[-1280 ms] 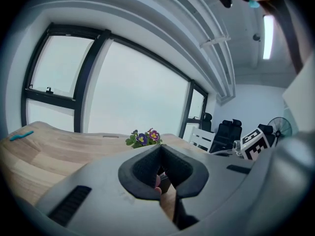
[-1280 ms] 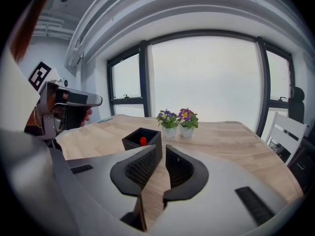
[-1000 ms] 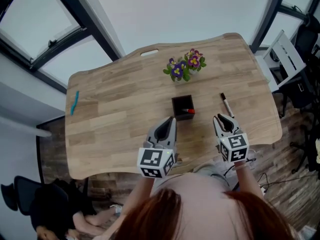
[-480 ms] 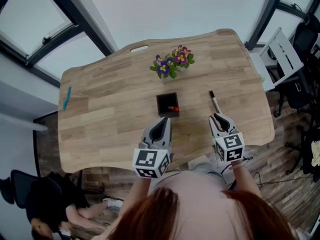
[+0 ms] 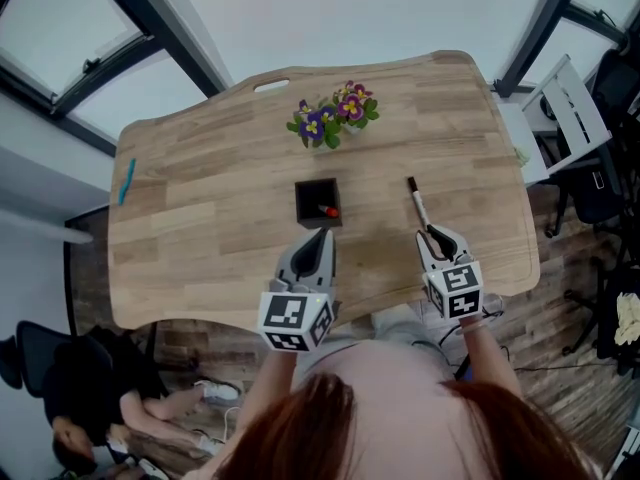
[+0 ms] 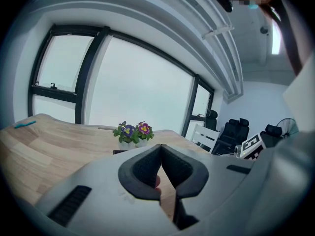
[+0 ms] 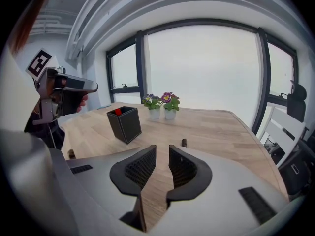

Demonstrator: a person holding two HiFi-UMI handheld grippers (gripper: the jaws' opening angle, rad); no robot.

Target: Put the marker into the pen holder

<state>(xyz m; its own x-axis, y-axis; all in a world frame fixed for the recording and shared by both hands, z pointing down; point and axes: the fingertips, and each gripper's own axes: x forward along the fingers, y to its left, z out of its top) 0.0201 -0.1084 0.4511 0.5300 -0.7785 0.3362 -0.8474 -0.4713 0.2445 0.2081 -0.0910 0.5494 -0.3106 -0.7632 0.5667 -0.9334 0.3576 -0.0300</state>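
The marker [image 5: 418, 202] lies flat on the pale wooden tabletop [image 5: 210, 238], to the right of the black pen holder [image 5: 318, 201] and just ahead of the right claw [image 5: 440, 236], whose jaws stand slightly apart over bare wood. The left claw [image 5: 318, 240], its jaws pressed together and empty, hovers near the holder. Potted flowers [image 5: 330, 118] sit farther back. Tall dark-framed windows [image 5: 60, 38] line the room.

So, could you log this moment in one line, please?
marker: on table | pen holder: upright | left tool: shut | right tool: open, near marker
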